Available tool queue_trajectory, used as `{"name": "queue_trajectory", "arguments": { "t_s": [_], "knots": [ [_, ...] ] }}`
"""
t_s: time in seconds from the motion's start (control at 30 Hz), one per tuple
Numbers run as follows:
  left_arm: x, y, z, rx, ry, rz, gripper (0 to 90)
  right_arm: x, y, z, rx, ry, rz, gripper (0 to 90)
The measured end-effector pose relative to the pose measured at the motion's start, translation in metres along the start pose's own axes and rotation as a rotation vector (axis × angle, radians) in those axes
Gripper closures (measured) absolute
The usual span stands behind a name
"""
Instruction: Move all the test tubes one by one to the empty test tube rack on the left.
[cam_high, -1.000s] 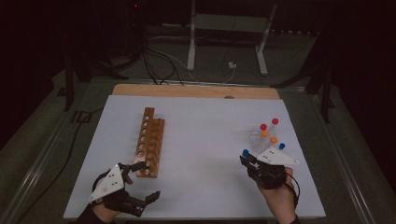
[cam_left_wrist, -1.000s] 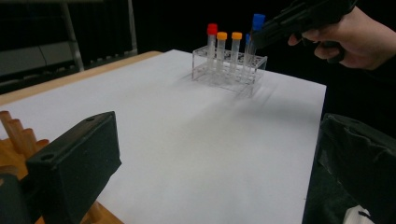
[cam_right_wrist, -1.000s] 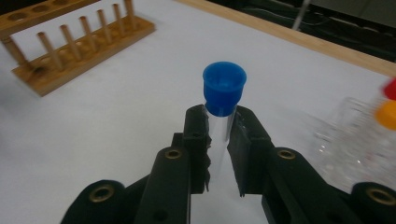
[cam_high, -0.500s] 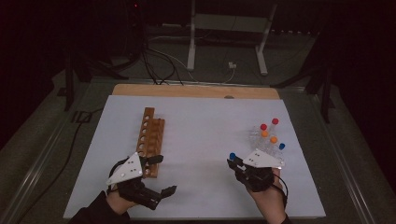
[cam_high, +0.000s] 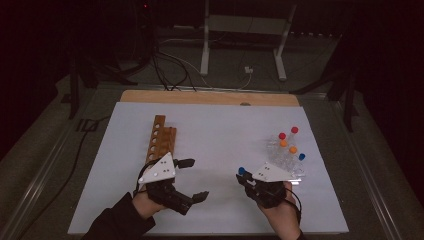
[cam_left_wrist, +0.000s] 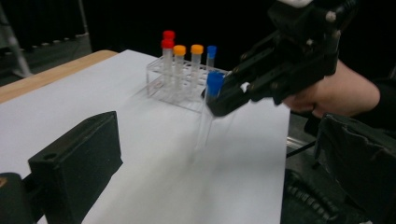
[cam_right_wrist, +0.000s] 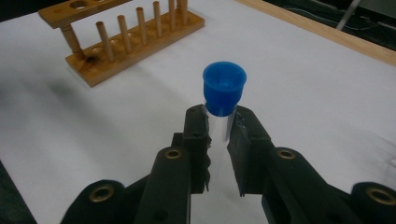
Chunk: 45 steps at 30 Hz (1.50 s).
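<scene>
Five capped tubes (cam_left_wrist: 187, 70) stand racked; the right hand-held gripper (cam_right_wrist: 218, 128) clamps a sixth, blue-capped tube (cam_right_wrist: 223, 95).

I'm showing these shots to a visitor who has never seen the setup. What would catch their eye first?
Most likely the blue-capped tube, clamped just below its cap by the right hand-held gripper above the white mat. Next, the clear rack of red-, orange- and blue-capped tubes at the mat's right side, and the wooden rack at its left, near the open left hand-held gripper.
</scene>
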<state>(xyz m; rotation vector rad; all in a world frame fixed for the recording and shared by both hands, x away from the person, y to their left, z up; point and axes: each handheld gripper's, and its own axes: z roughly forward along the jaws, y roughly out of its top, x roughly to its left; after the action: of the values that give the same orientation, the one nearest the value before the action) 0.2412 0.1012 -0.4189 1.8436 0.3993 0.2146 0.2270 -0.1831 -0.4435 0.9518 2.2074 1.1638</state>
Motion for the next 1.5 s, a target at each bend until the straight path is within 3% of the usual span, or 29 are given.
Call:
{"name": "queue_trajectory", "arguments": {
  "t_s": [0.3,0.4,0.5,0.67,1.13,1.5],
  "knots": [
    [-0.003,0.014,0.026,0.009,-0.029,0.011,7.6,0.007,0.0,0.003,0.006,0.024,-0.011,76.8],
    [-0.004,0.016,0.034,0.011,-0.024,0.009,16.3,0.008,0.0,0.003,0.003,0.029,-0.015,76.8],
    [-0.005,0.018,0.043,0.009,-0.034,0.012,17.1,0.009,0.0,0.002,0.003,0.03,-0.014,76.8],
    [-0.004,0.02,0.059,0.022,-0.017,0.021,27.4,0.009,0.0,0.002,0.0,0.034,-0.015,76.8],
    [-0.005,0.016,0.082,0.057,0.008,0.058,55.1,0.008,0.0,0.001,0.001,0.038,-0.013,76.8],
    [-0.007,0.014,0.088,0.094,-0.015,0.084,75.4,0.007,0.0,0.001,0.0,0.033,-0.01,76.8]
  ]
}}
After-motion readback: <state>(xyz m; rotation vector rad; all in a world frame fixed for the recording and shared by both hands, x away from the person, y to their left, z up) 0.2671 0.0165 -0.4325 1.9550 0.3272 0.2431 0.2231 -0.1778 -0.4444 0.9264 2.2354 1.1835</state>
